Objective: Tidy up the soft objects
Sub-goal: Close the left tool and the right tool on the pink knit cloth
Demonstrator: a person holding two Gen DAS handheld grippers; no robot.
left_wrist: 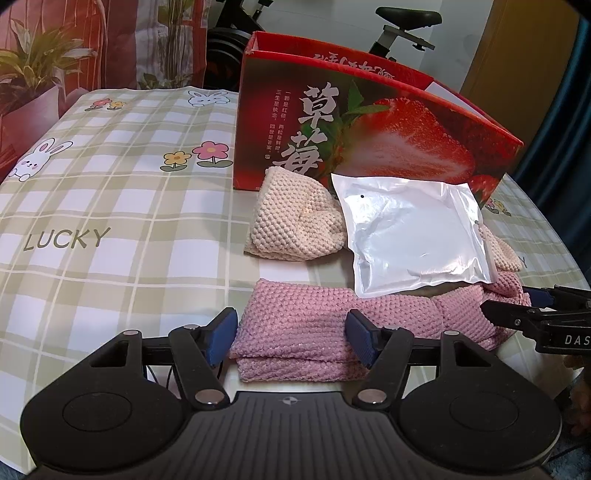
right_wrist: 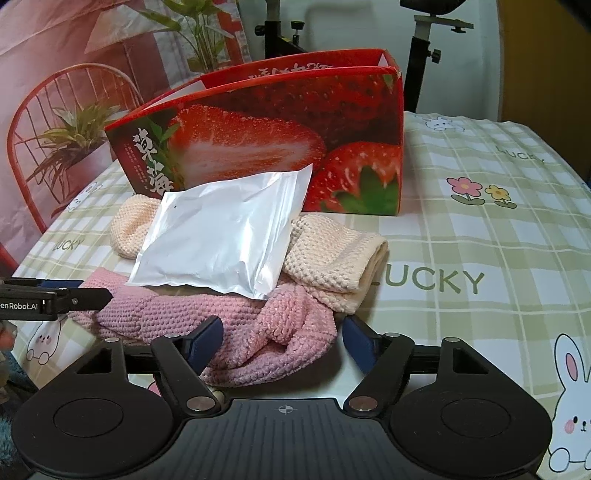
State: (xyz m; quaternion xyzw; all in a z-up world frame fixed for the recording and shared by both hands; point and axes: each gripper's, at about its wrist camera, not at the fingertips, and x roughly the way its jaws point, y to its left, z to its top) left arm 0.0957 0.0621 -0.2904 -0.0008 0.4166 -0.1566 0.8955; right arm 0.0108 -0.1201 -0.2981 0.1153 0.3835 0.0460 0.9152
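A folded pink knitted cloth [left_wrist: 306, 325] lies on the checked tablecloth; it also shows in the right wrist view [right_wrist: 236, 325]. A cream knitted cloth [left_wrist: 291, 218] [right_wrist: 332, 258] lies behind it. A white plastic pouch [left_wrist: 413, 229] [right_wrist: 221, 240] rests on both cloths. My left gripper [left_wrist: 291, 338] is open with its jaws on either side of the pink cloth's left end. My right gripper [right_wrist: 282, 341] is open around the pink cloth's right end, and its tip shows in the left wrist view [left_wrist: 517, 314].
A red strawberry-print box [left_wrist: 369, 122] [right_wrist: 280, 136] stands open-topped right behind the cloths. The tablecloth [left_wrist: 110, 221] [right_wrist: 480, 258] extends to the left and right of the pile. An exercise bike [left_wrist: 399, 29] and a red chair [right_wrist: 55, 110] stand beyond the table.
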